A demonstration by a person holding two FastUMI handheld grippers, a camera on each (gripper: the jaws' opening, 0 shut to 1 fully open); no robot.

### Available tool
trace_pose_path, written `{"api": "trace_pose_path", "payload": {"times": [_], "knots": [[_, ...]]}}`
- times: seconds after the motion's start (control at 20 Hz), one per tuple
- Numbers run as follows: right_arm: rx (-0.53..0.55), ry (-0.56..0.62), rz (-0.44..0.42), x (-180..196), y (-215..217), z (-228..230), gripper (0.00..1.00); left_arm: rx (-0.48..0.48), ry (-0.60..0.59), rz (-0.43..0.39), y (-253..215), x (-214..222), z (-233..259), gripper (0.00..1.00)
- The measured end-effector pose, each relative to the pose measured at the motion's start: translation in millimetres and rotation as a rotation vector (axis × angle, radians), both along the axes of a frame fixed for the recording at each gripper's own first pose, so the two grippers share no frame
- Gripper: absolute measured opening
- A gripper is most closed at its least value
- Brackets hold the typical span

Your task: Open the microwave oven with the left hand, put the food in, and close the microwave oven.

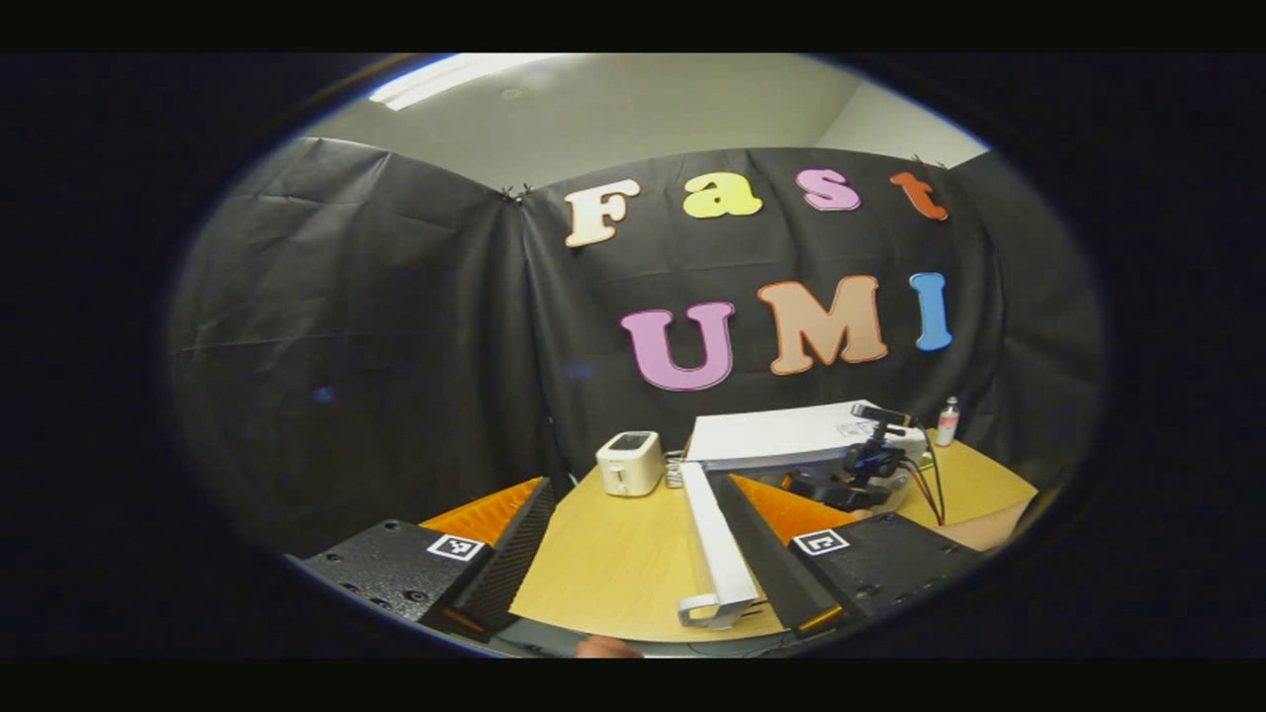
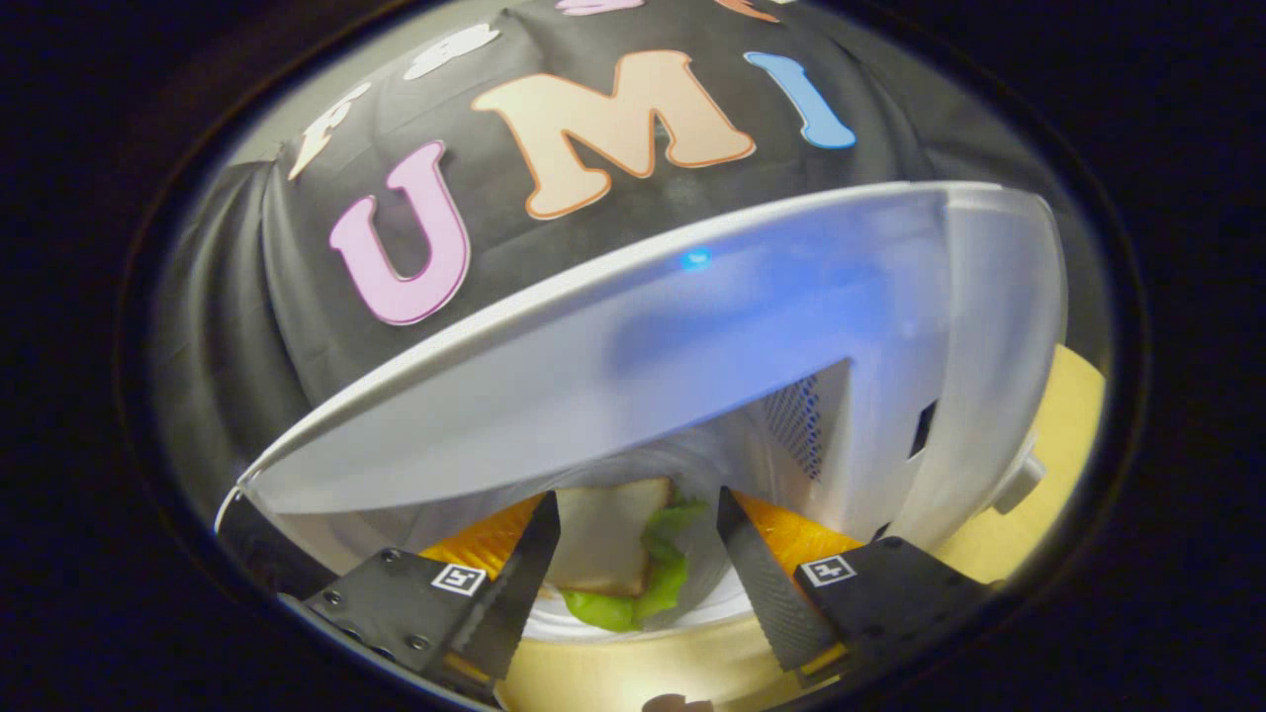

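Black ribbed fingers (image 1: 514,554) of the left gripper (image 1: 633,554) stand wide apart, released, nothing between the pads. Microwave door (image 1: 717,549), white and swung open toward this gripper, shows edge-on; its handle (image 1: 704,611) sits at the near end, just beside the right-hand finger. Whether that finger touches the door cannot be told. Beyond lies the wooden table (image 1: 613,564). Farther back on it stands a small white toaster (image 1: 630,462), and to its right the white microwave (image 1: 781,437). The right gripper (image 1: 862,475) is at the microwave's front. A small bottle (image 1: 948,421) stands at the far edge by the black booth wall (image 1: 396,326).

Right gripper view: right gripper (image 2: 633,574) also spread, unclenched, fingers (image 2: 524,574) apart and clear of the food. Between and just past them sits the sandwich (image 2: 618,554), pale bread with green lettuce hanging out the side, on a white plate (image 2: 593,625). Sandwich and plate sit at the mouth of the microwave (image 2: 692,336) cavity, under its white top. The perforated inner wall (image 2: 796,425) shows on the right.
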State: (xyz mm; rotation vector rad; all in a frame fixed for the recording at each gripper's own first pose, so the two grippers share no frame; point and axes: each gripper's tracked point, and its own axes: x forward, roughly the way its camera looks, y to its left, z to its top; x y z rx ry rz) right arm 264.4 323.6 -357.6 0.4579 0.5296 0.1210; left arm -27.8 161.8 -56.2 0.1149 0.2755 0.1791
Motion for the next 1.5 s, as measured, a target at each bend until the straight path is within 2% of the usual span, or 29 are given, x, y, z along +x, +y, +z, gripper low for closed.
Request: {"api": "trace_pose_path", "payload": {"times": [0.2,0.3,0.35,0.4,0.5,0.65,0.7,0.85,1.0,1.05,1.2,1.3,1.5], "knots": [[-0.028,-0.075,0.127,-33.9,-18.1,30.6,0.99,-0.070,0.055,-0.038,-6.6,-9.1,-27.5,0.98],[-0.034,-0.096,0.158,-52.6,-37.5,44.2,0.99,-0.056,0.080,-0.060,-6.0,-12.8,-41.6,0.96],[-0.034,-0.114,0.157,-60.5,-50.0,53.1,0.99,-0.026,0.110,-0.064,-2.4,-14.9,-50.6,0.89],[-0.039,-0.126,0.151,-68.2,-66.2,57.1,0.92,0.026,0.128,-0.040,11.3,-21.5,-57.5,0.59],[-0.038,-0.129,0.139,-82.0,-89.7,65.3,0.91,0.059,0.145,-0.037,17.4,-24.9,-70.2,0.00],[-0.023,-0.133,0.104,-95.1,-121.5,84.2,0.92,0.026,0.137,-0.050,15.3,-24.6,-93.5,0.00],[-0.028,-0.147,0.100,-97.9,-131.2,91.9,0.91,0.011,0.140,-0.049,17.0,-25.5,-104.6,0.03],[0.002,-0.159,0.086,-110.8,-152.3,116.9,0.92,-0.040,0.161,-0.044,16.0,-28.2,-137.5,0.00],[0.014,-0.198,0.064,-119.6,-175.2,147.5,0.91,-0.060,0.191,-0.007,29.0,-31.8,-169.2,0.00],[0.008,-0.217,0.058,-119.8,-182.6,157.1,0.91,-0.069,0.196,0.001,32.0,-31.2,-176.0,0.02],[-0.044,-0.263,0.040,-116.7,-209.3,171.9,0.90,-0.183,0.242,-0.012,23.7,-34.3,-201.3,0.00],[-0.061,-0.286,0.020,-112.5,-224.3,183.2,0.91,-0.162,0.245,0.017,33.0,-29.8,-209.2,0.00],[-0.084,-0.326,-0.024,-105.2,-251.7,202.3,0.91,-0.198,0.272,0.032,21.6,-30.5,-219.2,0.00]]}}
